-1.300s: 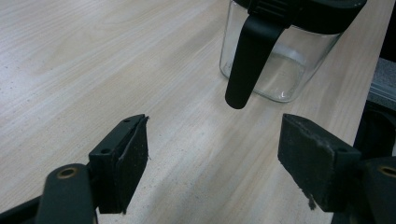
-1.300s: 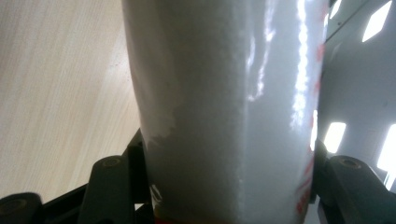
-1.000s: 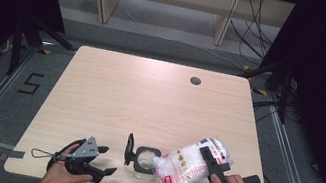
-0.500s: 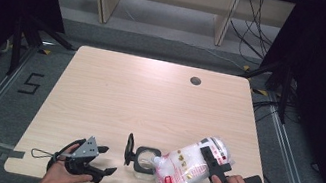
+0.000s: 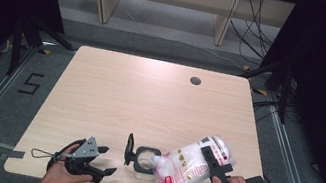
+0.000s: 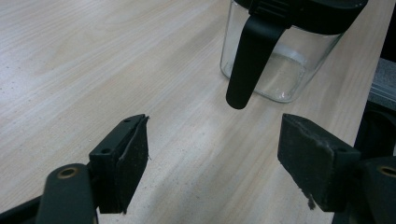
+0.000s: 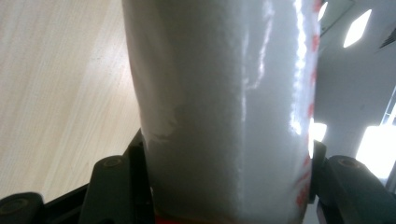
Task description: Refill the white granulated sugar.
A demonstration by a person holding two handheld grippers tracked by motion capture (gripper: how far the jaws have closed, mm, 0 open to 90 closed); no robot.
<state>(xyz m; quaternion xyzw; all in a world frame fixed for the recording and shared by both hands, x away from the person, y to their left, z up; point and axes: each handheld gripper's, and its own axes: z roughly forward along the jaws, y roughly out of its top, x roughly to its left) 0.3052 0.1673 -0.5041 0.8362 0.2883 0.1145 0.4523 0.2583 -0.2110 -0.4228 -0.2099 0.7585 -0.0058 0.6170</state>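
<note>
The step in hand looked to be pouring: the right gripper (image 5: 214, 157) had its fingers clamped on the sides of a clear plastic bag of white grains with red printing (image 5: 188, 164), holding it tilted over the near right part of the pale wooden bench (image 5: 149, 99), its low corner pointing at the open mouth of a small clear glass jar with a black square rim (image 5: 145, 155). In the right gripper view the bag (image 7: 224, 107) sat squeezed between both fingers, white and glossy, with red marks down one edge. The jar stood just beside the bag's spout, near the front edge, its black hinged lid (image 5: 129, 147) flipped up on the left side. Whether any grains were flowing, or lay in the jar, could not be told. The left gripper (image 5: 100, 159) rested low on the bench, well to the left of the jar, its fingers apart and holding nothing; its own view showed the jar (image 6: 280, 70) ahead with a black strap hanging down its wall. The next move probably called for bringing the bag's corner squarely over the mouth and tipping gently, perhaps with the left gripper steadying the jar. The red print on the bag was too small to read, and a dark "5" marked the floor (image 5: 33, 83) left of the bench.
</note>
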